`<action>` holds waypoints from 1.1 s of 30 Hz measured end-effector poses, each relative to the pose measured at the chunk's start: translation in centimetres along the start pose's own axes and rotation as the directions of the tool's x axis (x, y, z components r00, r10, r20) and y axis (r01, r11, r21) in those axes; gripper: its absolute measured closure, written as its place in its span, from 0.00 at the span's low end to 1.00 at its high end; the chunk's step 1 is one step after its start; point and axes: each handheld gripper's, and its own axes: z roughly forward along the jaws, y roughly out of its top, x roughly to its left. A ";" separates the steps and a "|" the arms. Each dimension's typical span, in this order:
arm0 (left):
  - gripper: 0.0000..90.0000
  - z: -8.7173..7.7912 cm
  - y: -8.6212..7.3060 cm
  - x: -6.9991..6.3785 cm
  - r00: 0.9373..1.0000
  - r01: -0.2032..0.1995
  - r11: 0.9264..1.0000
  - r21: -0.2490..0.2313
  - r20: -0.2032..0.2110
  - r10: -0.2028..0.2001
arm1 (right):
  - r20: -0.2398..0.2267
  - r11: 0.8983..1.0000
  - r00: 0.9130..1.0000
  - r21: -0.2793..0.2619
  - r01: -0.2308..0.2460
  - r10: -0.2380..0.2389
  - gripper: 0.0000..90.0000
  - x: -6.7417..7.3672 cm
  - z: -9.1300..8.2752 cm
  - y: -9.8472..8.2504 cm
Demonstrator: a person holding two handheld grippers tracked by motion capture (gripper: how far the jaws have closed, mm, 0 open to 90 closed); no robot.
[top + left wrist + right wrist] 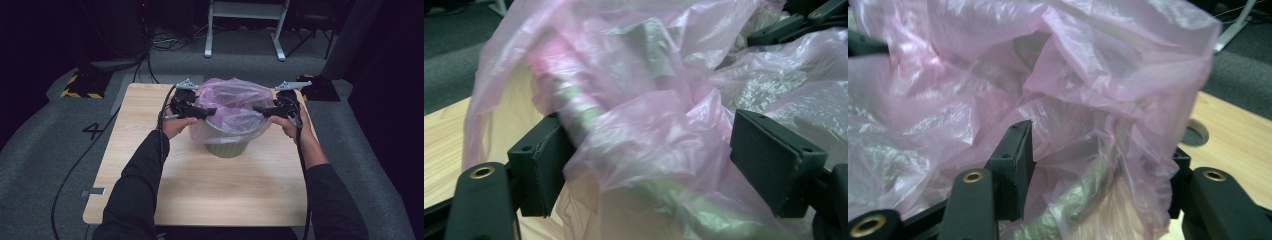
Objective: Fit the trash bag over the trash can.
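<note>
Pink plastic bag: thin, translucent, crumpled; draped into and over the rim of the bin, billowing above it. Grey-green bin: upright, just beyond the tabletop's centre, toward 12 o'clock. Left gripper: at the bin's 9 o'clock; jaws apart, straddling bag film and rim, pads not pressing. Right gripper: at the bin's 3 o'clock; jaws apart around film and rim, no firm pinch visible. Tabletop: pale wood grain, on grey carpet floor.
</note>
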 end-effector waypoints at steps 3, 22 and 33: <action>0.20 -1.0 0.4 -0.5 1.000 -0.030 0.999 -0.016 -0.010 0.030 | 0.003 0.999 0.999 0.009 0.034 -0.034 0.40 0.4 -1.0 -0.5; 0.50 -1.7 1.1 2.6 0.993 0.042 0.994 -0.105 -0.105 -0.053 | 0.039 0.988 0.999 -0.156 0.015 -0.009 0.60 -0.8 -3.4 2.7; 0.49 -0.9 1.5 2.8 0.988 0.070 0.980 -0.184 -0.125 -0.094 | 0.101 0.990 0.995 -0.139 -0.007 0.021 0.99 -2.1 -1.1 2.2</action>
